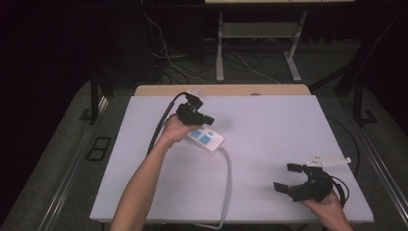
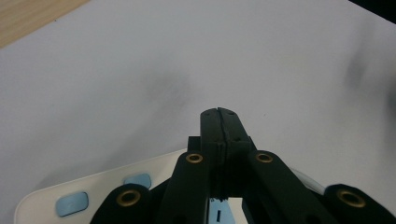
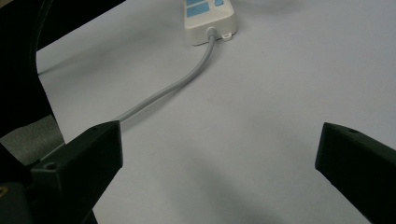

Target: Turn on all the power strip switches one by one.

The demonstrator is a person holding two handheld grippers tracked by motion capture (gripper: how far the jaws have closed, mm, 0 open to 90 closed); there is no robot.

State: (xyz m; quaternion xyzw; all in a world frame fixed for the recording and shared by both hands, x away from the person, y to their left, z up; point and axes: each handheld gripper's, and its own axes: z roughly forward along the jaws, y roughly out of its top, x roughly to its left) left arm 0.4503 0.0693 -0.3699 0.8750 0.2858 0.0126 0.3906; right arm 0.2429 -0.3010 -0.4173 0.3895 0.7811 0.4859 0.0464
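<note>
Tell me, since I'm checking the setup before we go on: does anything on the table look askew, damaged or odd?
Nothing stands out. The power strip lies flat on the white table, undamaged as far as can be seen, its cable trailing off the near edge. The left hand-held gripper is over it, jaws shut; the right hand-held gripper is open, apart.

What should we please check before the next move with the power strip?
1. Left hand-held gripper over the power strip: ok, it sits above the strip's far end.
2. Left jaws shut, as for pressing: ok, they meet in the left gripper view.
3. Tip contact with a blue button: cannot tell.
4. Right hand-held gripper out of the way: ok, open, near the table's right front.
5. Cord free: ok, it runs off the front edge, untouched.
</note>
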